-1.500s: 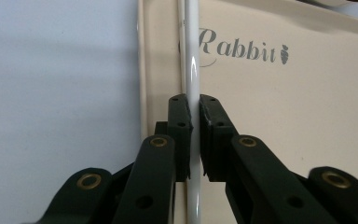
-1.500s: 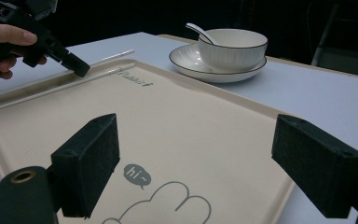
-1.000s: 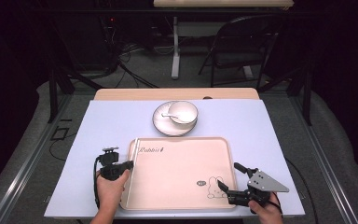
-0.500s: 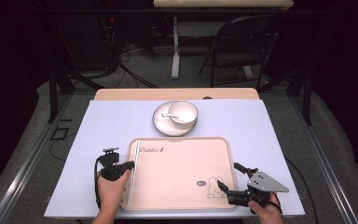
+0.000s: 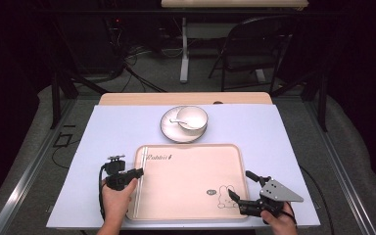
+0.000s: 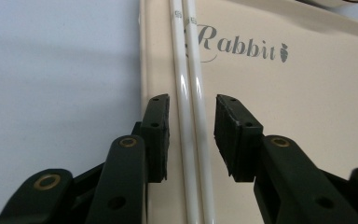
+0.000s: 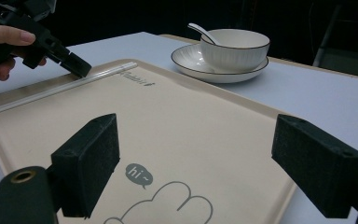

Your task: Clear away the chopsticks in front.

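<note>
While its jaws have just been opening, the left gripper (image 6: pixel 191 135) straddles a pair of white chopsticks (image 6: pixel 192 154) without gripping them; they lie lengthwise between its pads along the left edge of the beige tray (image 5: pixel 191 191). Wide open, the right gripper (image 5: pixel 241 189) waits at the tray's far corner.

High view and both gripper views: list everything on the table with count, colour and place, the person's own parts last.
Plastic serving tray: one, beige, rabbit print, near centre of table.
Slim chopsticks: two, white, side by side along tray's left edge.
Ceramic bowl: one, white, on the plate.
Ceramic plate: one, white with dark rim, beyond tray.
Ceramic spoon: one, white, in bowl.
Table cover: one, pale lilac.
Left gripper: black, jaws just opening, astride chopsticks, not pressing.
Right gripper: black, open, over tray's near right corner.
</note>
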Action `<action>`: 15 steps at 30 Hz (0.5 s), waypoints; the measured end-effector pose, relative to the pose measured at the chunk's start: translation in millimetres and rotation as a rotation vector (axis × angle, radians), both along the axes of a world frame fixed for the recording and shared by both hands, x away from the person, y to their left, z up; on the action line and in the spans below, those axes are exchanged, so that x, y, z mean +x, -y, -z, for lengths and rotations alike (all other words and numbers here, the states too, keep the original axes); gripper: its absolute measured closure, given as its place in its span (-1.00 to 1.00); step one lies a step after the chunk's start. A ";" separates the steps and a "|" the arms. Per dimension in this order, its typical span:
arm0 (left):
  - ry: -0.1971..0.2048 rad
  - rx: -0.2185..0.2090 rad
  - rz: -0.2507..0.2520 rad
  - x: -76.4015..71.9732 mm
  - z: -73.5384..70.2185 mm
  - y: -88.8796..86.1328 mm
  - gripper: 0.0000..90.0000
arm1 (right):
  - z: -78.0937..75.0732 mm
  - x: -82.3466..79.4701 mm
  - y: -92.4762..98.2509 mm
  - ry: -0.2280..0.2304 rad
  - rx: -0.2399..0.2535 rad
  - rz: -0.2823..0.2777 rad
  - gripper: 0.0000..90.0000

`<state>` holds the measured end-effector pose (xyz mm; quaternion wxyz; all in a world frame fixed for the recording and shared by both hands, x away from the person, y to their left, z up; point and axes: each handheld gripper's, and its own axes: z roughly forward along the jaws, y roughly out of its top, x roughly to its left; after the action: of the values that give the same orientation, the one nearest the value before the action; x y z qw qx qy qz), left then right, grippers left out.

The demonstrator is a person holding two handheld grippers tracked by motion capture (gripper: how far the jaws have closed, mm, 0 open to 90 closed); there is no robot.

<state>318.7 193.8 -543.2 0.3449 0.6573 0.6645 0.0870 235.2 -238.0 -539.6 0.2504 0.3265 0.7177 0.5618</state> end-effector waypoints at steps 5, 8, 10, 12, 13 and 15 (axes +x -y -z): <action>0.041 0.046 0.011 -4.2 -6.1 3.7 0.24 | -0.1 -0.2 0.0 0.000 0.001 0.000 -0.68; 0.060 0.030 0.022 -6.4 -9.2 2.7 0.07 | 0.0 -0.1 0.2 -0.001 0.000 0.000 -0.68; 0.074 0.049 0.022 -7.0 -9.8 2.7 0.02 | 0.0 -0.1 0.1 0.000 -0.001 0.000 -0.68; 0.082 0.055 0.018 -7.3 -10.5 2.5 -0.07 | 0.0 -0.1 0.1 -0.001 -0.001 0.000 -0.68; 0.083 0.054 0.020 -7.2 -10.7 1.8 -0.08 | 0.0 -0.1 0.1 0.000 -0.001 0.001 -0.68; 0.089 0.058 0.023 -7.1 -10.2 0.9 -0.13 | -0.1 -0.2 0.1 0.001 -0.002 0.001 -0.68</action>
<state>311.6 192.9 -533.0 0.3560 0.6699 0.6381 0.1316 235.0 -238.1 -539.5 0.2510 0.3263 0.7181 0.5612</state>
